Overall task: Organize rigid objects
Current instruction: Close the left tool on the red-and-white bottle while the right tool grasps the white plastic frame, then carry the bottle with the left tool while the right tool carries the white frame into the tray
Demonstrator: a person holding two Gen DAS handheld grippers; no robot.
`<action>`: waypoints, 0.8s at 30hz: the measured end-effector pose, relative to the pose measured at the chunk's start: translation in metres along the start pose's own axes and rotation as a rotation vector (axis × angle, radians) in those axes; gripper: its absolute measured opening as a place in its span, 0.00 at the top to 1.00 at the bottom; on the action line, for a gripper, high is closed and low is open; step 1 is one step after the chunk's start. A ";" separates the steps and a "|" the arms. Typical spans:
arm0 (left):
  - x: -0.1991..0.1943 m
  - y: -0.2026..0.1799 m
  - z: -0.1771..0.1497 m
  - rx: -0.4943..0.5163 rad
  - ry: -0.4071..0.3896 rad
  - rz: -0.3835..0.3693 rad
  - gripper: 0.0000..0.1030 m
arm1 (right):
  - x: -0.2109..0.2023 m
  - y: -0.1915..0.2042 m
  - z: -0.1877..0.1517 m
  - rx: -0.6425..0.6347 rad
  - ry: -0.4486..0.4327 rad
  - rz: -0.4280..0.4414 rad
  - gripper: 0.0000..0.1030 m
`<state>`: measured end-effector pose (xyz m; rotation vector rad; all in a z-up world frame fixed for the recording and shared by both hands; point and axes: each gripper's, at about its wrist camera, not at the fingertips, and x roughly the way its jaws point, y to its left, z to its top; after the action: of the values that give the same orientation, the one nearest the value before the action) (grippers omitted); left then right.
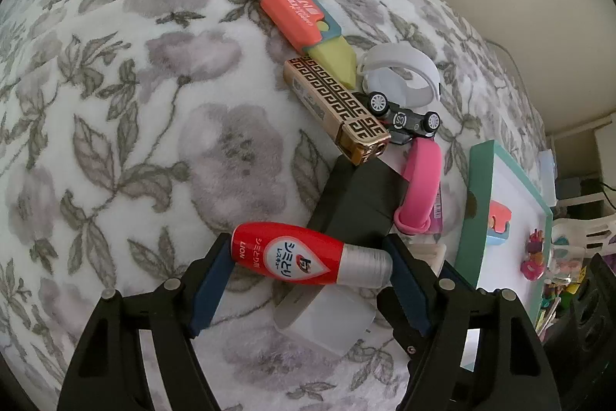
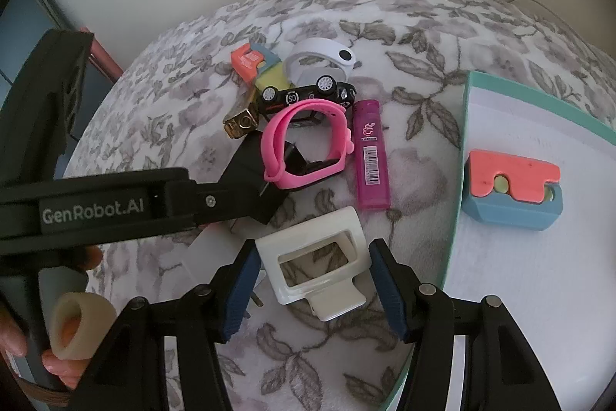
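Observation:
My left gripper [image 1: 308,257] is shut on a red bottle with a silver cap [image 1: 308,254], held end to end between its pads above the floral blanket. My right gripper [image 2: 312,268] is open, with a white hair clip [image 2: 313,255] lying between its fingers, apart from both pads. A pile lies beyond: a pink band [image 2: 304,145], a purple lighter [image 2: 371,156], a black toy car [image 2: 304,95], a white ring [image 2: 319,58], a gold box [image 1: 335,110] and an orange toy knife [image 1: 304,24]. A white tray with a teal rim [image 2: 466,126] holds an orange and blue block [image 2: 514,189].
A black box [image 1: 358,195] and a white plug adapter [image 1: 327,318] lie under the left gripper. The left gripper's handle [image 2: 115,207] crosses the right wrist view at left. Small colourful items [image 1: 535,257] sit at the tray's far side. A wall stands behind the bed.

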<state>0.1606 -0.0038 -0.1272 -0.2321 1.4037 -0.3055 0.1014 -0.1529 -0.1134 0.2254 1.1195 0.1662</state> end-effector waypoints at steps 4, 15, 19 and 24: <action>0.002 -0.002 0.000 0.011 -0.004 0.009 0.24 | 0.000 0.000 0.000 -0.002 0.001 -0.001 0.41; -0.011 -0.006 0.001 0.033 -0.041 0.063 0.24 | 0.000 0.000 0.001 0.003 0.009 0.016 0.41; -0.019 -0.008 0.001 0.040 -0.063 0.078 0.24 | -0.001 -0.001 0.001 0.010 0.011 0.024 0.41; -0.033 -0.011 0.003 -0.020 -0.131 0.104 0.24 | -0.010 -0.006 0.001 0.033 -0.004 0.020 0.41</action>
<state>0.1583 -0.0029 -0.0926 -0.1913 1.2845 -0.1865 0.0979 -0.1612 -0.1063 0.2662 1.1164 0.1653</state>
